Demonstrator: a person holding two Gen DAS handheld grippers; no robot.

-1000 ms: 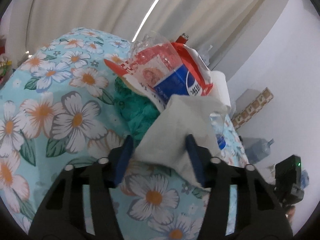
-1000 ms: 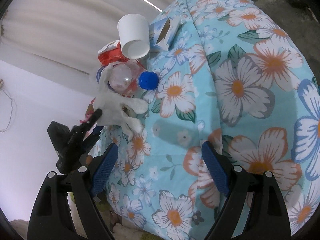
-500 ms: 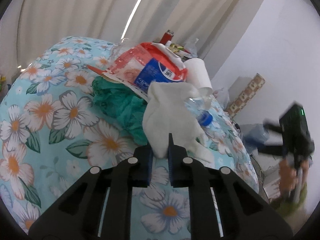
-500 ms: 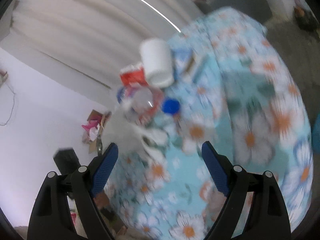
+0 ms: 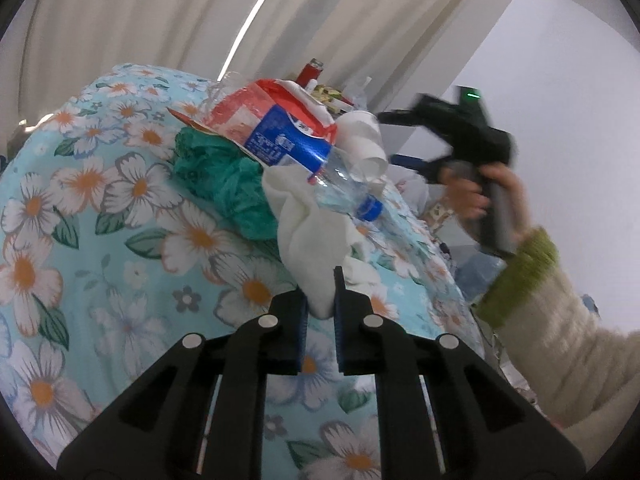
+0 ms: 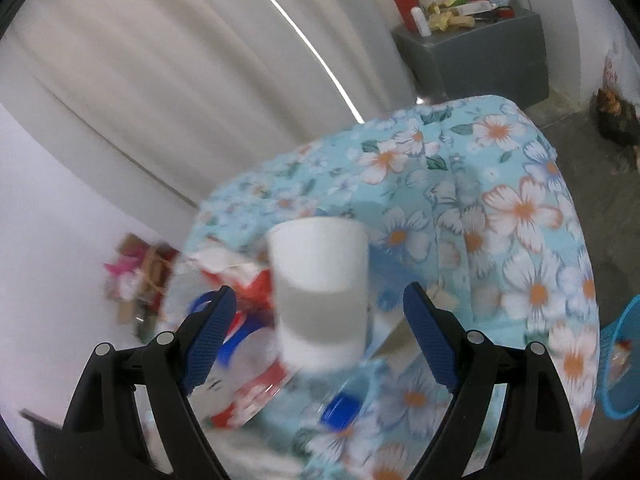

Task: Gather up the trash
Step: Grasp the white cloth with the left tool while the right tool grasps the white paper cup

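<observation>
A pile of trash lies on the floral tablecloth (image 5: 100, 220). My left gripper (image 5: 320, 300) is shut on a crumpled white tissue (image 5: 312, 232) at the near edge of the pile. Behind it lie a clear bottle with a blue cap (image 5: 352, 192), a red and blue wrapper (image 5: 280, 132), a green bag (image 5: 232, 188) and a white paper cup (image 5: 364, 140). My right gripper (image 6: 320, 312) is open, its fingers on either side of the white cup (image 6: 320, 292). The bottle's blue cap (image 6: 340, 412) shows just below. The right wrist view is blurred.
A blue basket (image 6: 620, 364) stands past the table's edge on the right. A grey cabinet (image 6: 480, 52) with a red jar and clutter stands against the curtain. A cardboard box (image 6: 140, 280) with litter sits on the floor at left.
My left gripper closed on the white tissue and has drawn it back a little. My right gripper swung in toward the pile and now has the white cup between its open fingers.
</observation>
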